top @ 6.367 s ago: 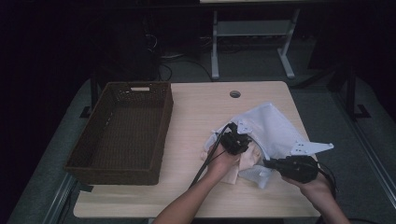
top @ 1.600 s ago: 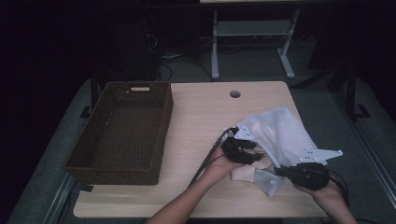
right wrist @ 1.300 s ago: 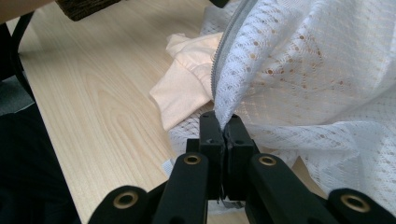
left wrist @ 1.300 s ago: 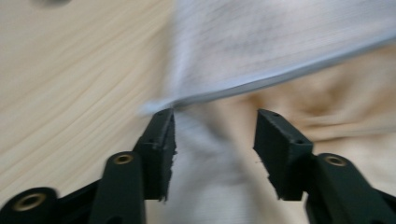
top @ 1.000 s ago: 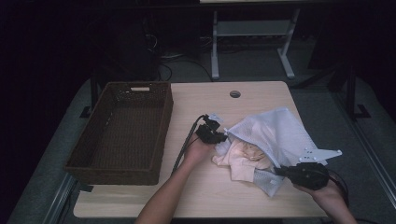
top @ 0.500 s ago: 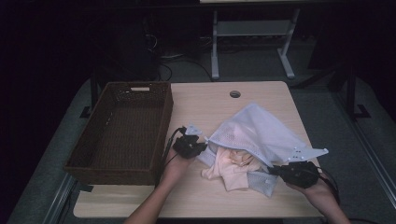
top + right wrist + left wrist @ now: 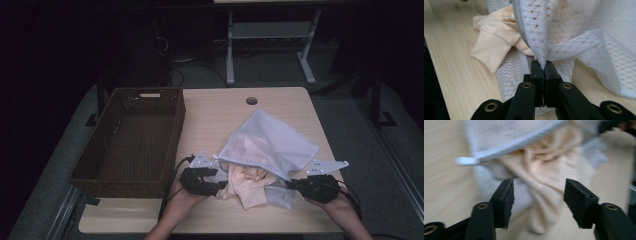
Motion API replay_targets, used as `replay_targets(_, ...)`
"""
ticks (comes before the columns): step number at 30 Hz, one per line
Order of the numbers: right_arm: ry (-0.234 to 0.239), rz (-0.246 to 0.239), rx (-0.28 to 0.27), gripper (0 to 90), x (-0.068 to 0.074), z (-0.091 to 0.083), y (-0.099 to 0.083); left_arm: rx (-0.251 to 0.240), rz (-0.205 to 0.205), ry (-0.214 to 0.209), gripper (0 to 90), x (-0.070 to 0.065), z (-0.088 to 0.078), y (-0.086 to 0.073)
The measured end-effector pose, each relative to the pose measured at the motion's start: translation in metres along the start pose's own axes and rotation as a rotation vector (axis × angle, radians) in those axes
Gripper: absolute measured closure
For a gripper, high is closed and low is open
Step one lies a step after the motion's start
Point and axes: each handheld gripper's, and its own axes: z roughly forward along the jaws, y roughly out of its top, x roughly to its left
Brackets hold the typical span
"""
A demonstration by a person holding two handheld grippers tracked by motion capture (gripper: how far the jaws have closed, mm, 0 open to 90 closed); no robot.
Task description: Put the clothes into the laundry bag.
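1. A pale wooden table [image 7: 210,120] stands in a dark room; the floor and the metal frame behind it are hard to make out in the gloom.
2. A dark brown woven rectangular basket [image 7: 132,137] sits on the table's left part, well apart from the work.
3. A white mesh laundry bag [image 7: 272,142] lies on the right half of the table, its open mouth turned toward the person.
4. A cream-coloured cloth garment [image 7: 245,182] spills from that mouth onto the wood; most of it is hidden inside the mesh, so its kind cannot be told.
5. The right gripper [image 7: 295,184] is pinched tight on the bag's zipper edge, seen closely in the right gripper view [image 7: 543,71].
6. The left gripper [image 7: 216,187] sits just beside the garment. Its jaws have just been opening and now stand apart with nothing gripped; the left gripper view [image 7: 537,200] is blurred, with the garment [image 7: 549,177] lying beyond the jaws.
7. Both forearms are cut off at the bottom edge of the high view.
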Motion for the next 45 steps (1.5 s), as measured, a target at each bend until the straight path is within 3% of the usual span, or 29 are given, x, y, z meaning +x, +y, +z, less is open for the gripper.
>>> replay_targets(2, 0.002, -0.005, 0.0, 87.7, 0.002, 0.001, 0.001, -0.001, 0.051, -0.069, 38.3, -0.016, 0.006, 0.001)
replay_targets(3, 0.002, -0.005, 0.0, 87.7, 0.002, 0.001, 0.001, -0.001, 0.051, -0.069, 38.1, -0.016, 0.006, 0.001)
replay_targets(5, 0.003, -0.009, 0.003, 87.7, 0.002, 0.002, 0.001, -0.003, 0.087, -0.108, 38.1, -0.027, 0.012, 0.004)
replay_targets(6, 0.005, -0.006, 0.009, 87.7, 0.003, 0.003, 0.001, -0.005, 0.116, -0.148, 38.1, -0.036, 0.018, 0.004)
replay_targets(8, 0.005, -0.008, 0.011, 87.7, 0.003, 0.004, 0.0, -0.006, 0.14, -0.171, 38.1, -0.042, 0.026, 0.004)
replay_targets(17, 0.018, -0.017, 0.022, 87.7, 0.005, 0.007, 0.0, 0.059, 0.23, -0.182, 38.2, -0.055, 0.057, -0.002)
replay_targets(21, 0.019, -0.016, 0.022, 87.7, 0.005, 0.007, -0.001, 0.097, 0.273, -0.162, 39.8, -0.061, 0.069, -0.007)
replay_targets(23, 0.02, -0.016, 0.023, 87.6, 0.005, 0.007, -0.001, 0.101, 0.31, -0.132, 40.7, -0.064, 0.072, -0.009)
replay_targets(26, 0.02, -0.017, 0.024, 87.7, 0.005, 0.006, -0.001, 0.104, 0.337, -0.103, 49.6, -0.065, 0.072, -0.009)
replay_targets(27, 0.02, -0.017, 0.024, 87.7, 0.005, 0.006, -0.001, 0.105, 0.366, -0.081, 52.4, -0.065, 0.071, -0.01)
replay_targets(31, 0.02, -0.017, 0.024, 87.7, 0.005, 0.006, 0.0, 0.101, 0.365, -0.07, 55.4, -0.065, 0.071, -0.01)
replay_targets(36, 0.02, -0.017, 0.024, 87.7, 0.005, 0.007, 0.0, 0.099, 0.367, -0.052, 72.6, -0.062, 0.071, -0.009)
replay_targets(37, 0.02, -0.017, 0.024, 87.7, 0.005, 0.007, 0.0, 0.098, 0.367, -0.045, 72.6, -0.061, 0.071, -0.009)
replay_targets(38, 0.018, -0.017, 0.026, 87.7, 0.005, 0.006, 0.0, 0.099, 0.342, -0.057, 81.5, -0.06, 0.071, -0.007)
replay_targets(39, 0.018, -0.017, 0.026, 87.7, 0.005, 0.006, 0.0, 0.099, 0.342, -0.057, 83.3, -0.06, 0.071, -0.007)
replay_targets(42, 0.017, -0.02, 0.025, 87.7, 0.005, 0.006, -0.001, 0.094, 0.308, -0.068, 84.5, -0.059, 0.071, -0.006)
replay_targets(45, 0.017, -0.019, 0.024, 87.7, 0.005, 0.006, 0.0, 0.046, 0.254, -0.104, 85.0, -0.056, 0.066, 0.0)
